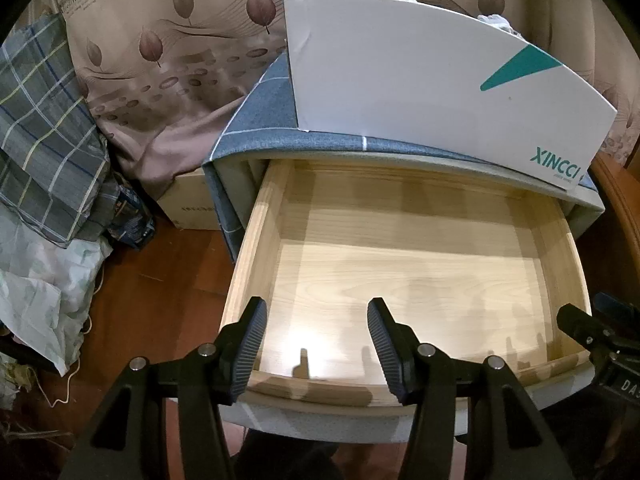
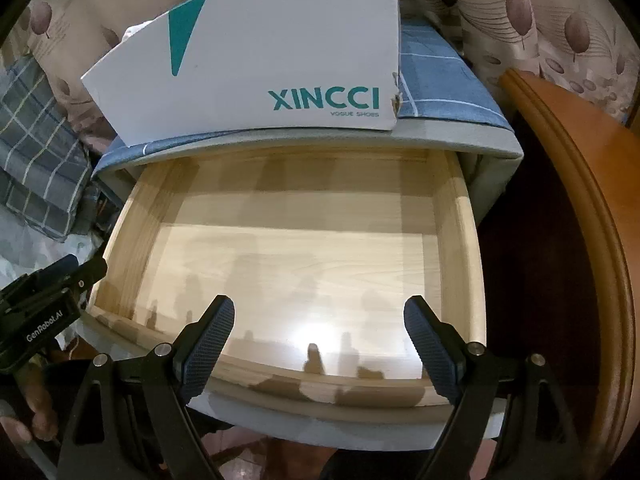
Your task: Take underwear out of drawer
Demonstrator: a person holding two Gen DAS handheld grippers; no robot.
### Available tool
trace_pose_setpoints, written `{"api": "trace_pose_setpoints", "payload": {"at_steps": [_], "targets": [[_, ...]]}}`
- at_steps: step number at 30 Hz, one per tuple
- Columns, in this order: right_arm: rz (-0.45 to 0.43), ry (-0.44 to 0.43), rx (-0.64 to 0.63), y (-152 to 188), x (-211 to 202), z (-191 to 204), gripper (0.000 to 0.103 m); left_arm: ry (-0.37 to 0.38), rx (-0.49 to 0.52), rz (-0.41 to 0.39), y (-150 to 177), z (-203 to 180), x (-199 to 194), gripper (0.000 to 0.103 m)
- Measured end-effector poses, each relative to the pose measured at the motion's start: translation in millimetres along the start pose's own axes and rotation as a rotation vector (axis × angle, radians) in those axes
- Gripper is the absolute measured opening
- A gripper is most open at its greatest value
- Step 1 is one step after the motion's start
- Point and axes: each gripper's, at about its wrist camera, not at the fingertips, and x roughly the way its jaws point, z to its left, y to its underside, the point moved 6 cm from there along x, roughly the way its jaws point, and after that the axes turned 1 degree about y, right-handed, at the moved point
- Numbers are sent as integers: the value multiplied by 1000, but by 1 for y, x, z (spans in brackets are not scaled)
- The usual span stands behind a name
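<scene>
The pale wooden drawer [image 1: 400,272] stands pulled out of a blue-grey fabric-covered cabinet [image 1: 248,128]; it also fills the right wrist view [image 2: 288,264]. Its floor is bare, and I see no underwear in either view. My left gripper [image 1: 318,320] is open and empty, hovering above the drawer's front edge at its left. My right gripper [image 2: 318,320] is open and empty above the front edge at the right. The right gripper's body shows at the far right of the left wrist view [image 1: 600,336]; the left gripper's body shows at the left of the right wrist view [image 2: 44,304].
A white XINCCI shoe box [image 1: 440,80] lies on top of the cabinet. Plaid bedding [image 1: 44,140] and plastic bags [image 1: 36,292] pile up on the left. A cardboard box [image 1: 188,200] sits behind. A leaf-print curtain [image 1: 160,40] hangs at the back. Orange wooden furniture [image 2: 580,200] stands at the right.
</scene>
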Motion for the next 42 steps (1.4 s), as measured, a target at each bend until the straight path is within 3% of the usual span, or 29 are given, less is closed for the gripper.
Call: {"api": "trace_pose_setpoints", "payload": {"at_steps": [42], "targets": [[11, 0, 7, 3, 1, -2, 85, -21, 21, -1, 0, 0, -1, 54]]}}
